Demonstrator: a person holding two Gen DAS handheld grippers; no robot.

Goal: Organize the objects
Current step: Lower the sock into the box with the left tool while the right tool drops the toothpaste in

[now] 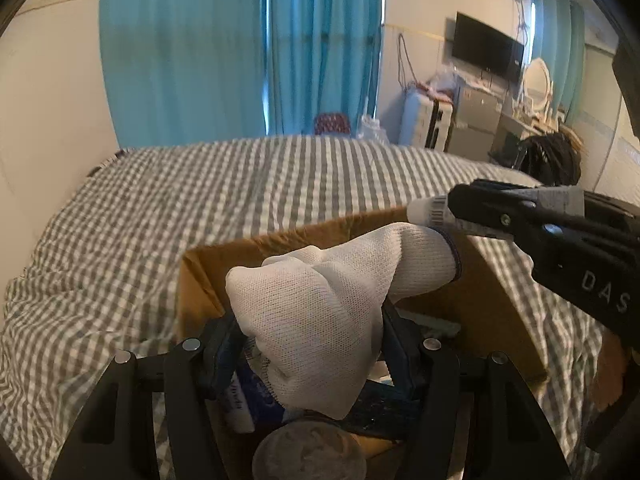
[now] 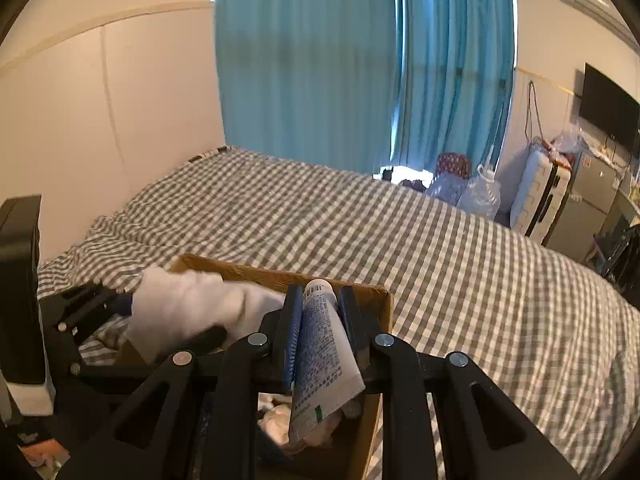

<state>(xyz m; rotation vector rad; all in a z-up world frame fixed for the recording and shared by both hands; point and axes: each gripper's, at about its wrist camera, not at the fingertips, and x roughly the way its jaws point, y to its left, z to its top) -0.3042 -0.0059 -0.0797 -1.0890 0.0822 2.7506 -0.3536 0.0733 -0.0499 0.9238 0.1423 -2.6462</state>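
My left gripper (image 1: 316,344) is shut on a white knit glove (image 1: 320,312) and holds it over an open cardboard box (image 1: 500,296) on the bed. The glove also shows in the right wrist view (image 2: 188,308). My right gripper (image 2: 320,300) is shut on a white tube with blue print (image 2: 324,352), held above the box's rim (image 2: 376,296). In the left wrist view the right gripper (image 1: 452,212) and the tube (image 1: 428,210) hang over the box's far right corner. Inside the box lie a blue-and-white item (image 1: 256,400) and a round grey lid (image 1: 312,452).
The box sits on a bed with a grey-and-white checked cover (image 2: 460,248). Blue curtains (image 2: 320,60) hang behind. A suitcase (image 2: 540,196), plastic bottles (image 2: 480,196), a wall TV (image 1: 486,46) and a desk with clutter (image 1: 532,120) stand at the right.
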